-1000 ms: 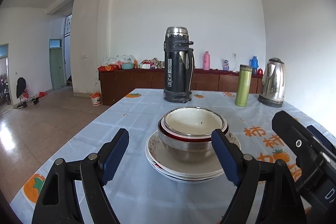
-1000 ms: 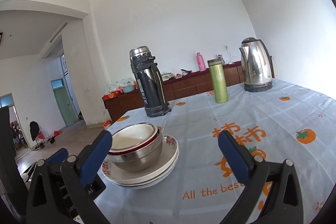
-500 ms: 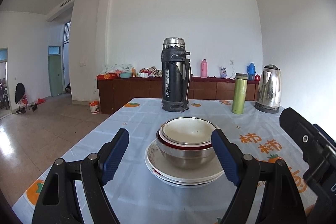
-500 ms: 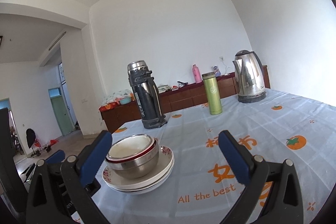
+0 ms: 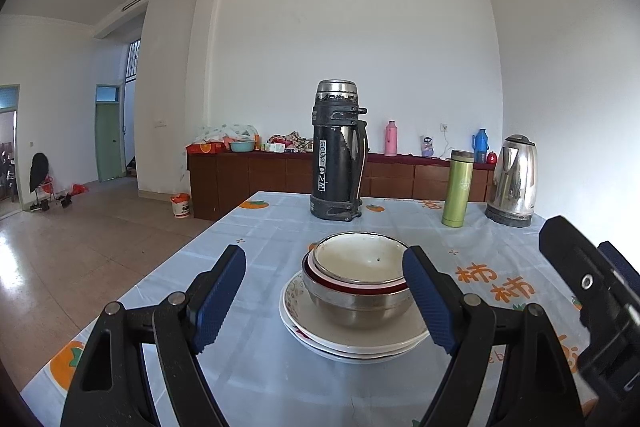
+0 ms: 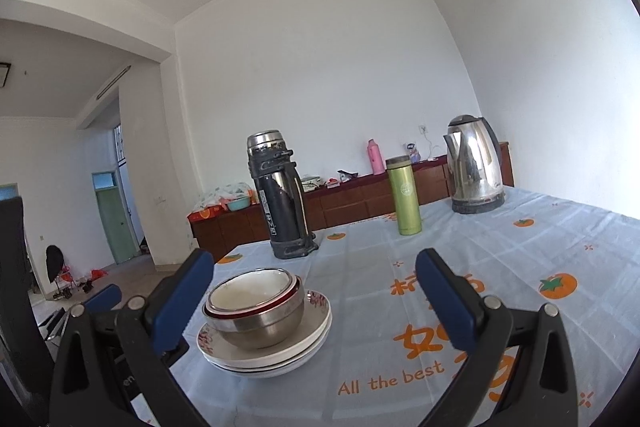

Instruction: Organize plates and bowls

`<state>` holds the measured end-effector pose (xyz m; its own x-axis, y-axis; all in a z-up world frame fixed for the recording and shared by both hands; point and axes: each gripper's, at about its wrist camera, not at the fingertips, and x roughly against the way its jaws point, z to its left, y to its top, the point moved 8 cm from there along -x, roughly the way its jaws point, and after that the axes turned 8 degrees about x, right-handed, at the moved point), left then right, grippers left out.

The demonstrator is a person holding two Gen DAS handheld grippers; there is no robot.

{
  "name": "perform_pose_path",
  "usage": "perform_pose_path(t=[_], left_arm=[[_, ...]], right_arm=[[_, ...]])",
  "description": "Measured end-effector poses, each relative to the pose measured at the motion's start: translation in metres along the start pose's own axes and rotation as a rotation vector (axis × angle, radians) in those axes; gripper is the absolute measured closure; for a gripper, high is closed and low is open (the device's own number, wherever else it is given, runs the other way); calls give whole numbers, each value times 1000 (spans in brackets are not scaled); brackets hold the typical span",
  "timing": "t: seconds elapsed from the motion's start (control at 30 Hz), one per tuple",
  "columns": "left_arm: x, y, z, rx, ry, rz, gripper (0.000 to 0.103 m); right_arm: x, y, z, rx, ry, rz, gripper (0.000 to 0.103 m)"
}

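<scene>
A tiled floor (image 5: pixel 60 251) and a green door (image 5: pixel 108 143) lie at far left of the room, with white walls and a dark wood sideboard (image 5: pixel 260 175) along the back. The worktop (image 5: pixel 260 239) wears a pale blue checked cloth printed with orange persimmons, orange characters and the words "All the best" in the right wrist view. The left claw (image 5: pixel 324 301) is spread wide and empty, its blue fingers (image 5: pixel 220 295) on either side of the dish stack as the camera sees it, apart from it. The plates (image 5: pixel 360 341), about three, lie flat near the worktop's near edge; on them sit nested bowls (image 5: pixel 356 287), mouths up: a steel one outside, a red-rimmed one within, a white one innermost with a dark speck. Behind stands an upright black flask (image 5: pixel 338 151) whose label reads "SCUP" down its side, then a green tumbler (image 5: pixel 458 189), then a steel kettle (image 5: pixel 514 181) at far right. The right claw (image 6: pixel 316 301) is likewise wide apart and empty, the stack showing just right of its left finger, the other claw's black body beyond.
</scene>
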<state>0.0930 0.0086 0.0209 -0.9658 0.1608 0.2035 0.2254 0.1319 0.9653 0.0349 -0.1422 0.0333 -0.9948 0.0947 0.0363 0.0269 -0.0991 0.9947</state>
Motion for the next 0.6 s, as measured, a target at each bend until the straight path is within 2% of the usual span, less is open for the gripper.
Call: perform_pose_path(t=[0.6], left_arm=[[1,1,-1,4,-5,-9,20]], right_arm=[[2,1,-3,13,-19,-12,0]])
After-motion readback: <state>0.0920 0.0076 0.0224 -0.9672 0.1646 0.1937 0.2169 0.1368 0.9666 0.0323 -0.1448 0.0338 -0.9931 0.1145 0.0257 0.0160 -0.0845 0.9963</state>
